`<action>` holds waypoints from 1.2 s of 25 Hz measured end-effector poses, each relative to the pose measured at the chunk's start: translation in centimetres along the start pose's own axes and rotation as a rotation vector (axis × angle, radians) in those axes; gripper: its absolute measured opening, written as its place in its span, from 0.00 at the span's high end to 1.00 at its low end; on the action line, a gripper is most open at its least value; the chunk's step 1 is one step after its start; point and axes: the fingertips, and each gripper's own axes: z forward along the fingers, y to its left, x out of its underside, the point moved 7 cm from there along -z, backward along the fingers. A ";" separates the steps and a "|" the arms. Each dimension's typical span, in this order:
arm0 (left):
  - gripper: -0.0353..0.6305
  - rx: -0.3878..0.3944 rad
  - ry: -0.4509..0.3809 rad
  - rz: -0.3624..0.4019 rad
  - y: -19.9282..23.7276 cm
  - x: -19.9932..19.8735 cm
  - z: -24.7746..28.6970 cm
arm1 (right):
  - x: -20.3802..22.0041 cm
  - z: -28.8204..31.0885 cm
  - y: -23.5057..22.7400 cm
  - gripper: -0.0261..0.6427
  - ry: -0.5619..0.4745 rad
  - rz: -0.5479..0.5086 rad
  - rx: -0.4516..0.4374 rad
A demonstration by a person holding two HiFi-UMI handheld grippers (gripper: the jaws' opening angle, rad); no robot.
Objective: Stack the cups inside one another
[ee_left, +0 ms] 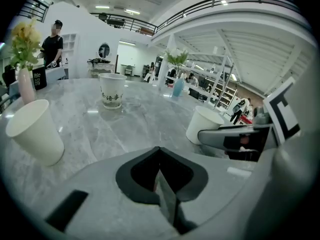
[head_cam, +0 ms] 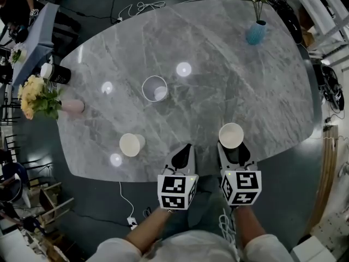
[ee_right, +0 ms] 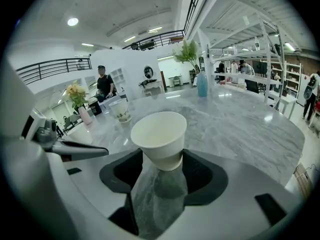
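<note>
My right gripper [head_cam: 232, 146] has its jaws spread wide, and a white paper cup [ee_right: 159, 136] stands upright on the table [head_cam: 218, 81] between them. The cup's narrow base sits in the gap with the pads slack on either side, so the cup is released, not squeezed. It stands close to the near edge of the grey marble top.

My left gripper [head_cam: 187, 149] sits just beside the right one, also at the near edge. Its jaws are pressed together with nothing between them.

Further out to my left a second white cup [head_cam: 131, 144] stands upright, well apart from both grippers. Beyond it, near the middle of the table, is a printed cup [head_cam: 155, 88], also upright. A blue vase [head_cam: 256, 33] stands at the far right edge and a pink vase [head_cam: 72, 106] at the left edge.
</note>
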 end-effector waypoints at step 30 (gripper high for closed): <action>0.95 -0.178 -0.191 -0.142 4.0 -6.1 -7.2 | -10.9 0.2 7.9 0.63 -0.092 -0.184 -0.237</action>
